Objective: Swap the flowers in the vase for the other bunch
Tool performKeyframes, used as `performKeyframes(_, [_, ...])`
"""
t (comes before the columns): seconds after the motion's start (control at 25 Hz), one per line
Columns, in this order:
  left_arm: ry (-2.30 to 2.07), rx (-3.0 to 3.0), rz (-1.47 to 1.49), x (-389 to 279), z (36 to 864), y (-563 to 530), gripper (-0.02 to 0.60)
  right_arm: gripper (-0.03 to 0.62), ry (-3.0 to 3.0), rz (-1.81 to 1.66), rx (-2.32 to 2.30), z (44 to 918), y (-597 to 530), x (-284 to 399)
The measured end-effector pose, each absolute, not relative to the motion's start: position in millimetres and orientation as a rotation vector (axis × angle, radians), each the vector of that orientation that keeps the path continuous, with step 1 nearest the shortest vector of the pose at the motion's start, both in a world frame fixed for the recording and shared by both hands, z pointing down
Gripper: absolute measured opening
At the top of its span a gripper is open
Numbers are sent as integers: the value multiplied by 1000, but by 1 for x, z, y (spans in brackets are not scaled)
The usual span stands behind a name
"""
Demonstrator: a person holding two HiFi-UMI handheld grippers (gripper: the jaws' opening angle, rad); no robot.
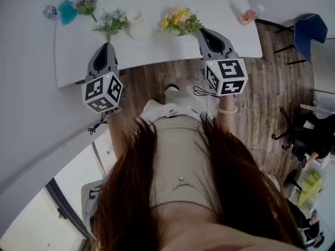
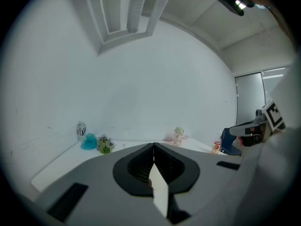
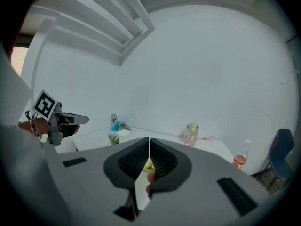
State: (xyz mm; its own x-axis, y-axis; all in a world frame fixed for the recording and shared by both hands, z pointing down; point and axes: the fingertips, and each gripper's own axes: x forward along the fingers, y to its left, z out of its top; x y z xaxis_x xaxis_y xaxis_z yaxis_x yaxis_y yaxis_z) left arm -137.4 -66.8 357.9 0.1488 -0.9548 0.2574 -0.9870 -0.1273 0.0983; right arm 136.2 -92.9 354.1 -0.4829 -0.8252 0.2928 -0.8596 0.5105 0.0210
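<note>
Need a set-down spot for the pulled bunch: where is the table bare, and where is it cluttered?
Bare: the table between the yellow bunch and the pink bottle, and the near-edge strip in front of the white vase. Crowded: the far-left corner, around the teal object and the purple bunch.

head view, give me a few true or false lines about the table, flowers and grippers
1. The yellow flowers are right of the vase. True.
2. The yellow flowers stand in the vase. False: they are on the table beside it.
3. Both grippers are wide open. False: the left gripper and the right gripper each have their jaws together.
4. A blue chair stands off the table's right end. True.
5. The bottle of pink drink is at the table's left end. False: it is near the right end.
</note>
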Motion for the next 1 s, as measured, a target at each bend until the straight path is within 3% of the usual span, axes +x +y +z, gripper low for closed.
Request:
performKeyframes(0.52, [-2014, 2072, 192, -121, 362, -74, 5, 35, -2583, 234, 1276, 376, -136, 162])
performKeyframes(0.64, [-2031, 2062, 200, -124, 360, -74, 5, 79, -2581, 260, 1260, 383, -138, 161])
performKeyframes(1.0, [-2016, 2078, 223, -127, 363, -98, 5, 118, -2492, 296, 1217, 414, -150, 161])
